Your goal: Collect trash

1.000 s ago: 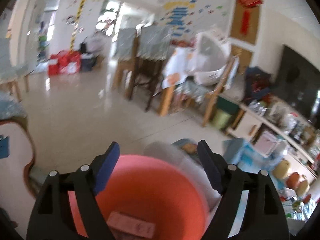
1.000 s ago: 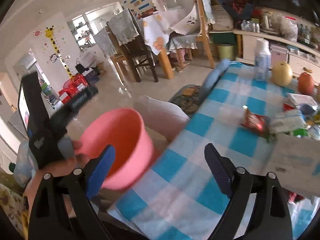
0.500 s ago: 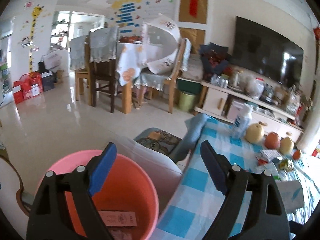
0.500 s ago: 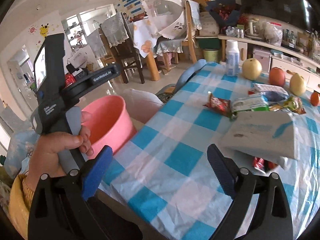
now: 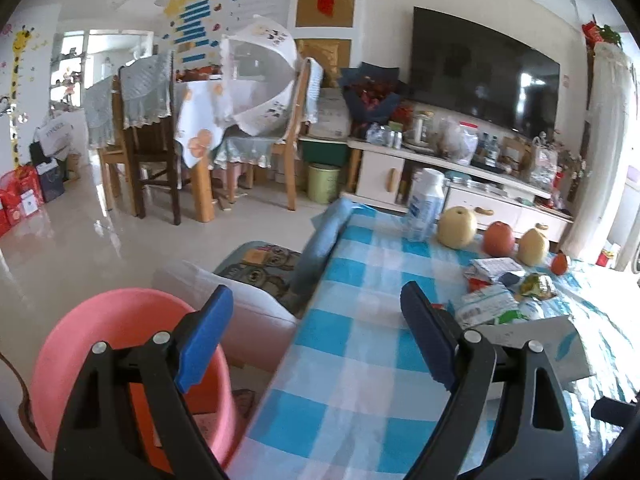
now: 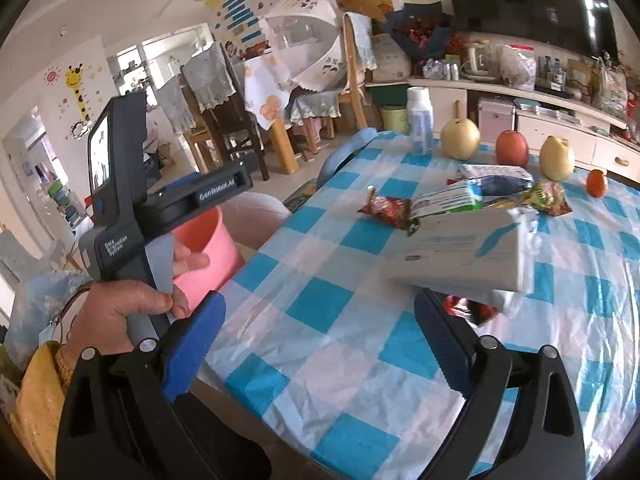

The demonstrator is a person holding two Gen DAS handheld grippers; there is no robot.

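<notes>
A pink bucket stands off the table's left edge, at the lower left of the left wrist view, with a flat box lying inside it. My left gripper is open and empty over the table edge beside the bucket. My right gripper is open and empty above the blue-checked tablecloth. Ahead of it lie a white box, a red snack wrapper, a green-white packet and a yellow-green wrapper. A hand holds the left gripper's black body in front of the bucket.
Two pears, an apple, a small orange fruit and a white bottle stand along the table's far side. A pale cushioned seat sits between bucket and table. Dining chairs and a TV cabinet lie beyond.
Both views have swung right, from the bucket toward the table. The bucket has slid to the lower left of the left wrist view. The white box now sits closer to my right gripper.
</notes>
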